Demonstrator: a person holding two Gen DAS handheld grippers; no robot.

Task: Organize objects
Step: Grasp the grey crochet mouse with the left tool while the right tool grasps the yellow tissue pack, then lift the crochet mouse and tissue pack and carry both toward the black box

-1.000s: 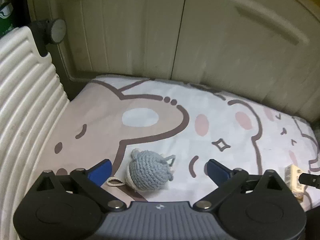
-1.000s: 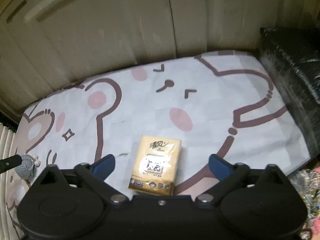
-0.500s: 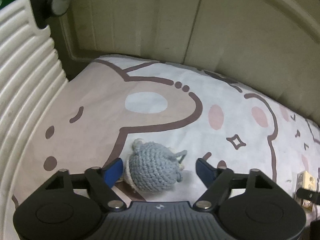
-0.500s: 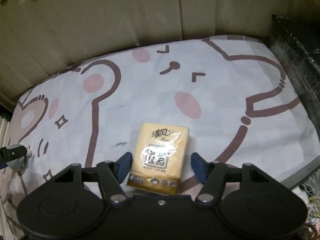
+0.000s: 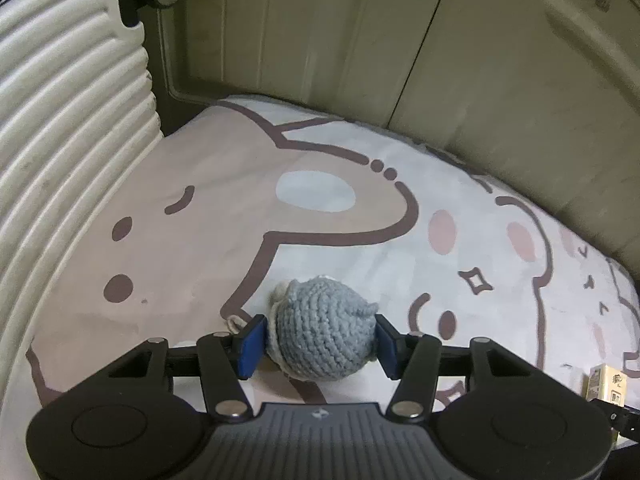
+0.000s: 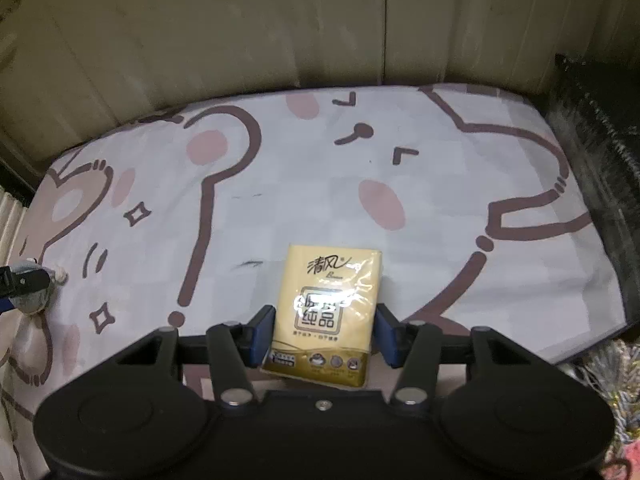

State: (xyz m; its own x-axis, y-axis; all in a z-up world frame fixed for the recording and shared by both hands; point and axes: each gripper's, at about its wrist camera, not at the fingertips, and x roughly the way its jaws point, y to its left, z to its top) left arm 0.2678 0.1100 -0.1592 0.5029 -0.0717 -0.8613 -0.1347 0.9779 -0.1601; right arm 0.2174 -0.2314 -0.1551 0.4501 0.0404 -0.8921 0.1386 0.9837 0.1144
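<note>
A: Closing both claws at once is the step we are on. Our left gripper (image 5: 318,344) has just been narrowing its jaws, and the blue pads (image 5: 251,339) now press on the two sides of the grey crocheted toy (image 5: 322,330), which sits low on the cartoon-printed cloth (image 5: 200,216), close to its near edge.

B: And our right gripper (image 6: 324,334) has been narrowing too. The yellow tissue pack (image 6: 326,312) lies flat between its pads; the left pad meets the pack's edge, and the right one looks to be touching or just off it. We judge it gripped, but only lightly.

A: To do this well, we squeeze the toy through its fat middle, not its loose loop (image 5: 236,322), which trails out to the left of the pad. Yarn gives, so we want a firm hold before we lift.

B: For the pack, we keep the pads square to its long edges. The wrapper is glossy and could slide or crumple, so we lift straight up and slowly.

A: Any writing worth noting?

B: The pack carries "清风" in brush script at its top, and a framed box below whose lower line reads "纯品"; glare hides the upper line. The small print and icons near the bottom are too fine for us to read. The toy bears no label that we can see.
</note>
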